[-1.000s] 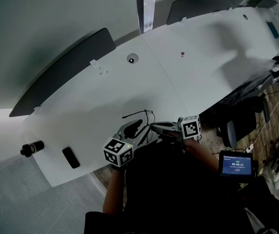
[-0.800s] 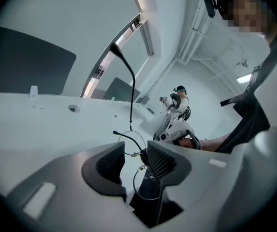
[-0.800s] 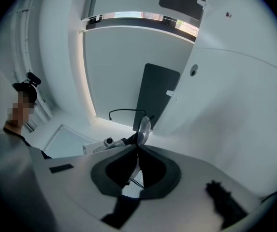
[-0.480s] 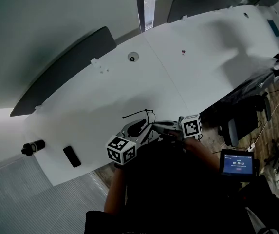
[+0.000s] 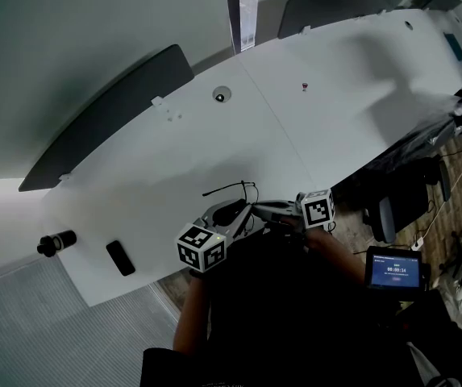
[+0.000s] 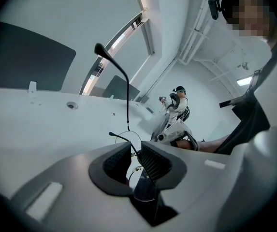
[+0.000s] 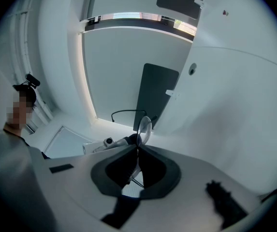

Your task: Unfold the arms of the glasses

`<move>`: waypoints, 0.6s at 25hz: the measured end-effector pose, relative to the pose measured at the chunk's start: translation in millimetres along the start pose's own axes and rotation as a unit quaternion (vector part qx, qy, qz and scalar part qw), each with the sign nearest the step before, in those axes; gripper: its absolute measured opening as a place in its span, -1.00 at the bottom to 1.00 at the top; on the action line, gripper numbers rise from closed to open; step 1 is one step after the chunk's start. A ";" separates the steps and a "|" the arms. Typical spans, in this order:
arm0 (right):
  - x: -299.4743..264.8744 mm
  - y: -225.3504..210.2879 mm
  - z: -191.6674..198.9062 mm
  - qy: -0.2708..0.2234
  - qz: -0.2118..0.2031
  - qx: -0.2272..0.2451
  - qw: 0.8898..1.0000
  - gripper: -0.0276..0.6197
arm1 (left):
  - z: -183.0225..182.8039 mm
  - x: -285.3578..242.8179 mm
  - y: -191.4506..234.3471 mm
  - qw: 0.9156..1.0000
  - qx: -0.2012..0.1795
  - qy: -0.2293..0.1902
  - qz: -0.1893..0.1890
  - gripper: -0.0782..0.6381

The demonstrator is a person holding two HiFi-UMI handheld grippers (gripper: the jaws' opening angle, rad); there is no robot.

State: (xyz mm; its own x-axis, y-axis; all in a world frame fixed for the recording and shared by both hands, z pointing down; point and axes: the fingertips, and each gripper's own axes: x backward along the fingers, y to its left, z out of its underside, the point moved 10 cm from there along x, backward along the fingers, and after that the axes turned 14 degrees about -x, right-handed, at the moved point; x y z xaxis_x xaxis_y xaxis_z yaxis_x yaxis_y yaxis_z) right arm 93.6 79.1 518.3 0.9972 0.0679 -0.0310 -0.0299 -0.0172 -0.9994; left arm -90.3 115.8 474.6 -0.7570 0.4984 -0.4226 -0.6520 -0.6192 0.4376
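Note:
Thin black-framed glasses (image 5: 243, 193) hang just above the near edge of the white table (image 5: 319, 127), held between both grippers. My right gripper (image 7: 138, 150) is shut on the frame beside a lens (image 7: 144, 126). One arm (image 6: 127, 93) stands unfolded, rising away from the frame. The other arm (image 6: 124, 139) runs through my left gripper (image 6: 136, 158). Those jaws have just been closing around it, and a gap still shows between the pads (image 6: 153, 159). In the head view my left gripper (image 5: 237, 209) and right gripper (image 5: 256, 209) meet tip to tip.
A black cylinder (image 5: 53, 243) and a flat black object (image 5: 118, 258) lie at the table's left end. A round port (image 5: 220, 96) sits mid-table, with dark divider panels (image 5: 106, 115) behind. A timer screen (image 5: 392, 269) and a chair (image 5: 392, 212) stand to the right.
My left gripper's jaws have narrowed around the glasses arm and it has edged slightly right. The right gripper and the glasses have stayed put.

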 end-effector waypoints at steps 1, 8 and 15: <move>0.1 -0.5 0.2 0.000 0.000 0.000 1.000 -0.86 | -0.1 0.1 -0.3 1.000 0.000 0.000 0.000 -0.58; 0.7 -2.2 0.9 -0.001 -0.002 -0.006 1.000 -0.86 | 1.0 -0.4 -2.0 1.000 0.003 -0.002 -0.003 -0.61; 1.2 -3.1 0.7 -0.003 -0.003 -0.008 1.000 -0.86 | -0.7 -0.4 -3.1 1.000 0.005 -0.005 -0.003 -0.63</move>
State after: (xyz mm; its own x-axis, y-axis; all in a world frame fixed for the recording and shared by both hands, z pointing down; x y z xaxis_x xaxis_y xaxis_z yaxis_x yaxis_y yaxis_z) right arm 94.8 80.0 521.4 0.9970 0.0737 -0.0243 -0.0218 -0.0335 -0.9992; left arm -87.9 117.1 472.8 -0.7539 0.5082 -0.4163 -0.6563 -0.6111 0.4426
